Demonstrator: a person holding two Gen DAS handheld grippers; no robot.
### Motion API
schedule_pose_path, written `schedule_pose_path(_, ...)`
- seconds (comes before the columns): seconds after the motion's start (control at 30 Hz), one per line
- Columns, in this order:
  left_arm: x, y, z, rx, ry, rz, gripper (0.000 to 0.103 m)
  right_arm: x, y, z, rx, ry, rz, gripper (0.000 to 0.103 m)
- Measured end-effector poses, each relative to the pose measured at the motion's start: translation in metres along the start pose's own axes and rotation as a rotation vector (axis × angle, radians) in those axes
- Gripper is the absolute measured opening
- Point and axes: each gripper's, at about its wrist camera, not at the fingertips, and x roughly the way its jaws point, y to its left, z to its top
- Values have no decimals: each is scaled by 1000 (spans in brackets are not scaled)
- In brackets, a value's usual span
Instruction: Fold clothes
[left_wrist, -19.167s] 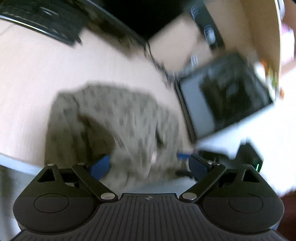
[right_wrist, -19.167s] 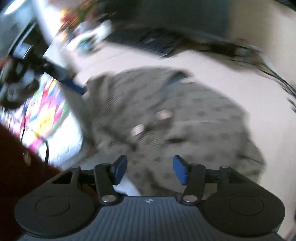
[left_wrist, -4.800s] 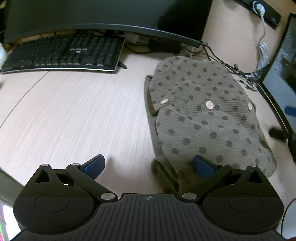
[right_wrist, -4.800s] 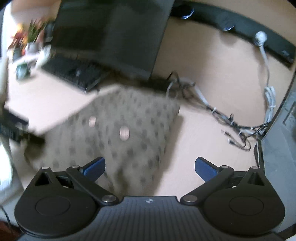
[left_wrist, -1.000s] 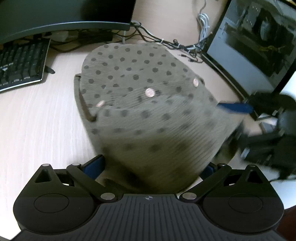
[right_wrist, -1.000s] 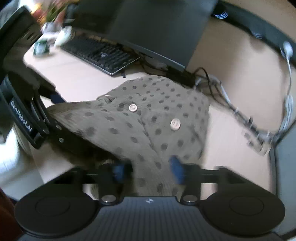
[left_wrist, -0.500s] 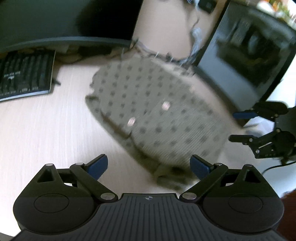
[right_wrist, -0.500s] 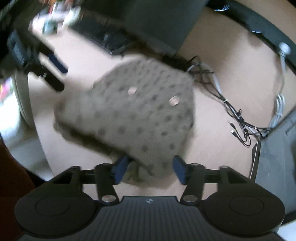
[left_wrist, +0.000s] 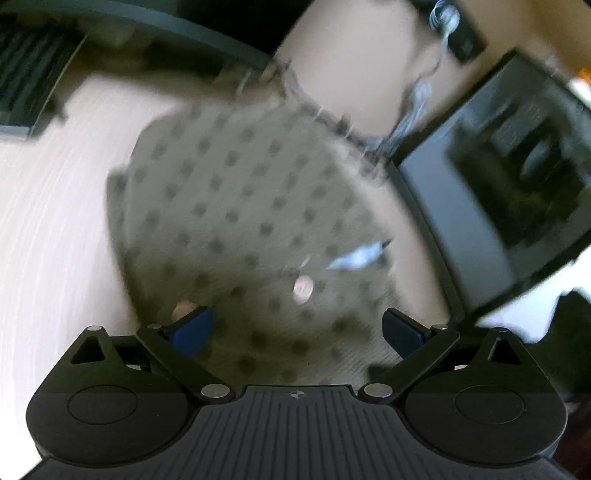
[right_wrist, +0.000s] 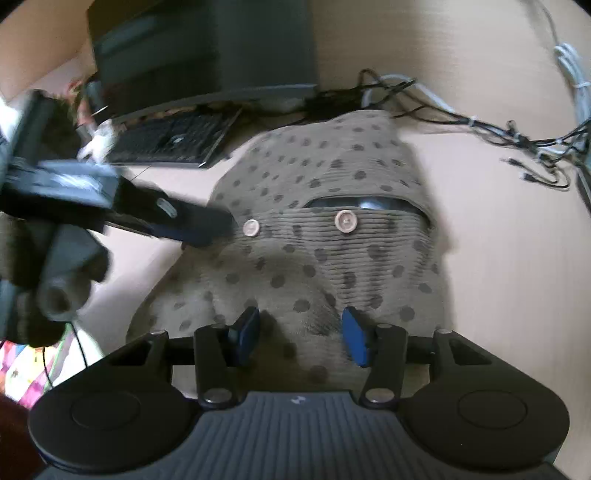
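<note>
A pale wood-grain desk carries a dark monitor, a keyboard and a tangle of cables along its far side, with a dark glass-sided case off to the right of the left tongs. The olive dotted garment lies bunched on the desk directly ahead of both tools, its two pale buttons facing up and a fold edge running crosswise just beyond them. In the right wrist view its long axis runs away from the tongs toward the monitor. The right gripper stands partly spread, its blue pads straddling the near hem with nothing visibly pinched. The left gripper is spread wide over the cloth's near part (that view is heavily blurred, so contact cannot be judged); from the right view it reaches in from the left, its tip at the garment's left edge beside a button. The right tool sits nearer the near hem, the left nearer the side edge.
</note>
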Motion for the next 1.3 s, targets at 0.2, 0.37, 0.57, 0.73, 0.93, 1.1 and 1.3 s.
schedule_pose_path(0.2,-20,5,13,28,-96,36,101,-2,3,8,-26,15,-4,54)
schedule_pose_path(0.37,-18,28,41,-45,-167,100,100,-19,0,15,31,-58,-40,63)
schedule_pose_path(0.57,12,57,74,-119,-177,190,91,-23,-8,12,124,-86,-86,71)
schedule_pose_path(0.73,33,57,87,-80,-162,219,58,-14,-4,1,132,-59,-104,75)
schedule_pose_path(0.93,-12,25,86,57,-271,264,8,-24,-1,5,94,-80,-114,77)
schedule_pose_path(1.1,-16,43,72,120,-211,407,5,-33,-11,27,74,-135,-120,80)
schedule_pose_path(1.3,-26,68,55,-5,-207,345,15,-6,-18,71,6,-154,-162,46)
